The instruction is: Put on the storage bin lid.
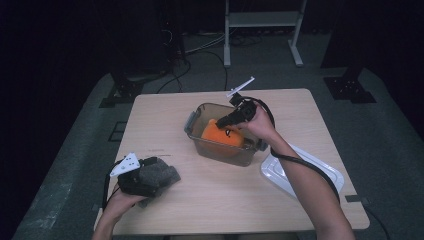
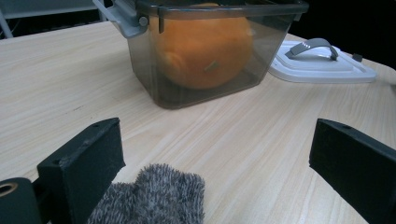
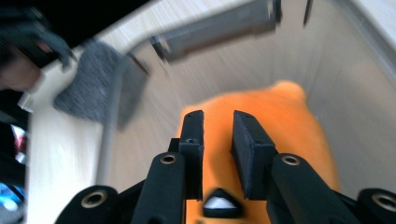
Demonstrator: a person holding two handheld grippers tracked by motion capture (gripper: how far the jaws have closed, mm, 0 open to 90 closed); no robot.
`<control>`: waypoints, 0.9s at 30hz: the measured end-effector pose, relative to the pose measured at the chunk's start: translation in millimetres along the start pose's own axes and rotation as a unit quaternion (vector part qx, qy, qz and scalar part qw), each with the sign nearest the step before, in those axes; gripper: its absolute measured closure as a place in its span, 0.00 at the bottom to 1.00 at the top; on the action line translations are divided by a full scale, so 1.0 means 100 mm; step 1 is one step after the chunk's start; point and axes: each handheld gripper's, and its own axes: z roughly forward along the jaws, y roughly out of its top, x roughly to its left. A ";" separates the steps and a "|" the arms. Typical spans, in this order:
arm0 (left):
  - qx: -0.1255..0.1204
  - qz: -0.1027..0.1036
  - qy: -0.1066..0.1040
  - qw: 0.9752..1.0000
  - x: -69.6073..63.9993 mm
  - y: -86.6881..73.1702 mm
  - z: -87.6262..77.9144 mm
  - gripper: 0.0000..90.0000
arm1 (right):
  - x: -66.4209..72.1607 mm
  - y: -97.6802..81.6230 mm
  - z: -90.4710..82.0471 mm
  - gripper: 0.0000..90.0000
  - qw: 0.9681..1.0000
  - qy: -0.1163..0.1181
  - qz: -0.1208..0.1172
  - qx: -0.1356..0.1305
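Right gripper view shows the right gripper (image 3: pixel 218 122) pinching the orange plush (image 3: pixel 280 121); left gripper (image 2: pixel 212 154) gapes.

Plush toy (image 1: pixel 222 134) in container (image 1: pixel 200 112) mid-table (image 1: pixel 160 110); lid (image 1: pixel 320 172) right of container; fuzzy cloth (image 1: pixel 157 172) front-left, well apart

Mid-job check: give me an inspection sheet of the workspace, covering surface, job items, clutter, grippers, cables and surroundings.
Surface: wooden table, level.
Job's things: orange plush toy inside clear bin; white lid off, beside the bin.
Clutter: grey fuzzy cloth at front left.
Grippers: right gripper shut on the orange plush toy inside the bin; left gripper open around the cloth.
Cables: right gripper's cable along the forearm.
Surroundings: dark room, metal frame behind.
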 end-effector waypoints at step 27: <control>0.005 0.002 0.001 1.000 -0.02 -0.01 0.02 0.03 | 0.11 -0.36 -0.74 0.60 0.999 -0.004 -0.004 -0.050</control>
